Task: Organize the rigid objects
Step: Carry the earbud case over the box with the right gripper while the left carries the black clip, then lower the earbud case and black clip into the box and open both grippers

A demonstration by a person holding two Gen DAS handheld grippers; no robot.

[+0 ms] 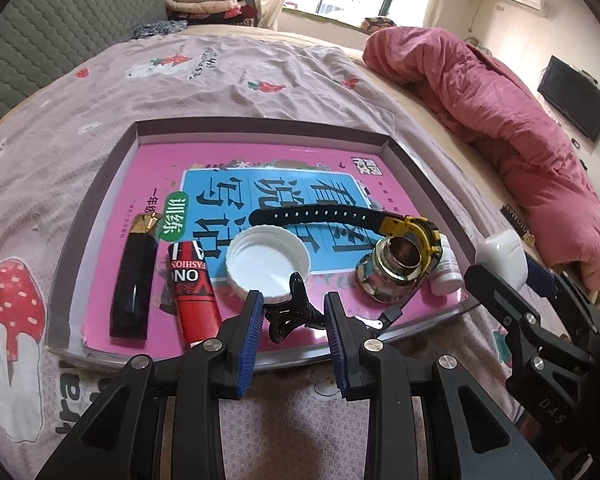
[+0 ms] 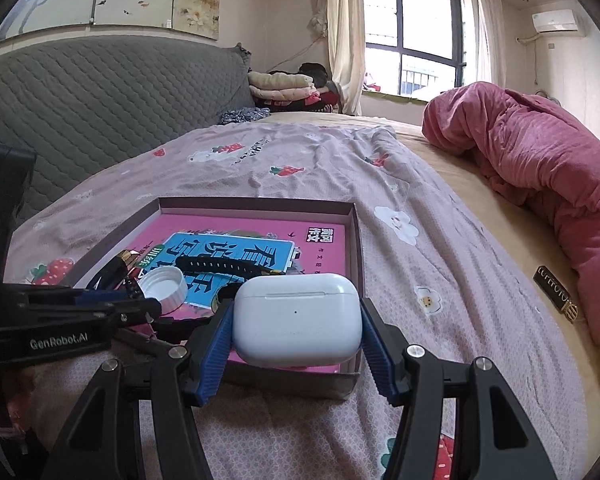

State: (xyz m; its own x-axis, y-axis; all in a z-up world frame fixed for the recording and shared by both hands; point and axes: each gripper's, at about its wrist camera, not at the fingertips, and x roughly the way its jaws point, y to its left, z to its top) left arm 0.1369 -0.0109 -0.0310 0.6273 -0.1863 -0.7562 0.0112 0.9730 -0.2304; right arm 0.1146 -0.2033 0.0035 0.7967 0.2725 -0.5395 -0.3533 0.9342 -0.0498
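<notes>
A shallow box tray (image 1: 100, 184) lies on the bed with a pink book (image 1: 320, 160) as its floor. On the book lie a black bar with a gold cap (image 1: 134, 280), a red tube (image 1: 194, 300), a white lid (image 1: 268, 264), a black-and-yellow watch (image 1: 340, 216), a shiny metal cap (image 1: 392, 272) and a small white bottle (image 1: 446, 276). My left gripper (image 1: 293, 300) is shut on a black hair claw clip (image 1: 292, 316) just above the tray's near edge. My right gripper (image 2: 296, 308) is shut on a white earbud case (image 2: 296, 320) over the tray's near right corner (image 2: 352, 380).
The bed sheet (image 2: 420, 280) with a strawberry print spreads around the tray. A bunched pink quilt (image 2: 540, 168) lies to the right, with a small black-and-gold object (image 2: 556, 294) beside it. A grey padded headboard (image 2: 100, 92) stands at the left.
</notes>
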